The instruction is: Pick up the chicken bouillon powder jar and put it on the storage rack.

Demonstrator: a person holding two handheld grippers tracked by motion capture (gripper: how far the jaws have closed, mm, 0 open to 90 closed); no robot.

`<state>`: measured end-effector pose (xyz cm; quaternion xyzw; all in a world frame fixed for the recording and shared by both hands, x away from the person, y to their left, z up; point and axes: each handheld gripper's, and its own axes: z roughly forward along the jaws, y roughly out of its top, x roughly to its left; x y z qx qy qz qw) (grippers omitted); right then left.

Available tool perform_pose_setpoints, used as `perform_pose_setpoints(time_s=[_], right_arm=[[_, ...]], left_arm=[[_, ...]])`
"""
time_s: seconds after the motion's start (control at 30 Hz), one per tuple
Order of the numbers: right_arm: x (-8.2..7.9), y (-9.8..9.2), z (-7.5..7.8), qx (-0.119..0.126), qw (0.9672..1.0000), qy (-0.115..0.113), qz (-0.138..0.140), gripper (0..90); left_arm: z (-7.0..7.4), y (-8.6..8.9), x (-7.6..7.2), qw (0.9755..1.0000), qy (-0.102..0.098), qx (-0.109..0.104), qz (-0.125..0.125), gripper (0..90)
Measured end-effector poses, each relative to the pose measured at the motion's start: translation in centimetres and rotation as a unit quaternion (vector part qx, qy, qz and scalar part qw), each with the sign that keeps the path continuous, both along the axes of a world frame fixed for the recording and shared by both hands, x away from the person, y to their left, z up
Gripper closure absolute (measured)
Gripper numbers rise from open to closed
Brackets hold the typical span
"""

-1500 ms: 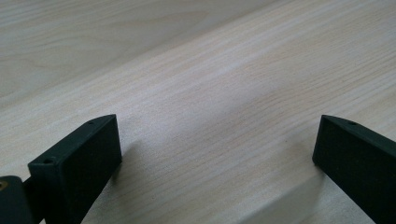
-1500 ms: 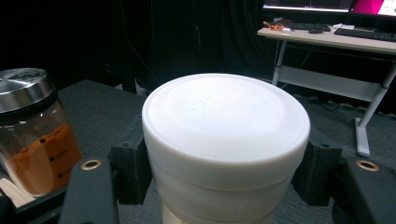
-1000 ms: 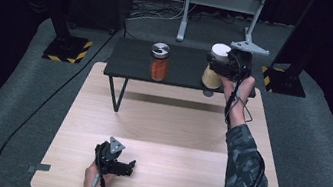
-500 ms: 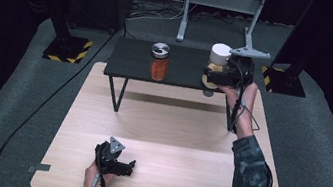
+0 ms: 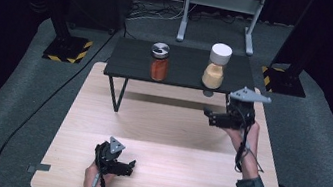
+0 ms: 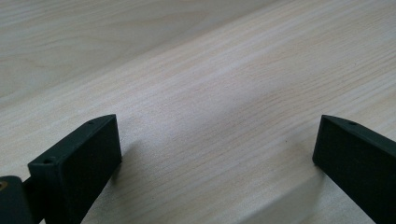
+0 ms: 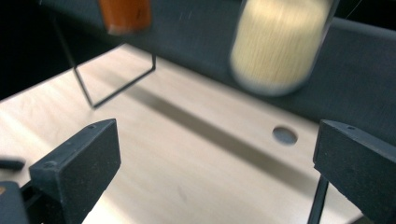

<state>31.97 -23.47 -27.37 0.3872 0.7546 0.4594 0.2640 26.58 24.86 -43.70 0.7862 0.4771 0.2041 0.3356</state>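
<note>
Standing on shelf: the pale jar [image 5: 214, 68] with a white lid rests upright on the dark shelf [image 5: 129, 57], near its right end, apart from both grippers.
Right gripper [image 5: 211, 117]: held above the wooden table [image 5: 174, 130], in front of and below the shelf edge; its jaws have just been opening and stand wide, nothing between them.
Right gripper view: pale jar [image 7: 280, 42] blurred, ahead and above the jaws.
Left gripper [image 5: 128, 166]: low over the table's near edge, jaws spread wide, empty.
Orange jar [image 5: 159, 62]: on the shelf, left of the pale jar, well apart.
</note>
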Motion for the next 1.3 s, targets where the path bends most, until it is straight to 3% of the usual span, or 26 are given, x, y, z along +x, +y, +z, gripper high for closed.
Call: perform_pose_setpoints(time_s=[0.2, 0.33, 0.4, 0.47, 0.53, 0.7, 0.83, 1.03, 1.3], right_arm=[[-3.9, -0.7, -6.1, -0.033, 0.9990, 0.027, -0.013, 0.0], [-6.0, -1.7, -10.7, -0.036, 0.9973, 0.056, -0.032, 0.0], [-6.9, -2.3, -13.2, -0.041, 0.9972, 0.057, -0.026, 0.0], [-7.3, -2.4, -14.6, -0.058, 0.9953, 0.072, -0.027, 0.0], [-7.8, -2.9, -15.6, -0.048, 0.9950, 0.080, -0.035, 0.0], [-7.8, -3.4, -16.5, -0.040, 0.9918, 0.105, -0.062, 0.0], [-7.8, -3.6, -16.4, -0.041, 0.9915, 0.108, -0.061, 0.0], [-8.1, -3.1, -16.5, -0.053, 0.9916, 0.100, -0.064, 0.0], [-8.4, -3.1, -16.6, -0.048, 0.9920, 0.093, -0.072, 0.0]], left_arm=[[0.0, 0.0, 0.0, 1.0000, -0.001, 0.000, 0.000, 0.6], [0.0, 0.0, 0.0, 1.0000, -0.001, 0.001, 0.000, 0.7], [0.0, -0.1, -0.1, 1.0000, -0.002, 0.001, 0.001, 0.7], [0.0, -0.1, -0.1, 1.0000, -0.002, 0.001, 0.001, 0.7], [0.0, -0.1, -0.1, 1.0000, -0.002, 0.001, 0.001, 0.7], [0.0, -0.1, -0.2, 1.0000, -0.004, 0.004, 0.000, 0.6], [0.0, -0.1, -0.1, 1.0000, -0.003, 0.003, 0.000, 0.6], [-0.1, -0.2, -0.3, 1.0000, -0.007, 0.004, 0.001, 0.6], [-0.1, -0.3, -0.3, 1.0000, -0.008, 0.005, 0.003, 0.6]])
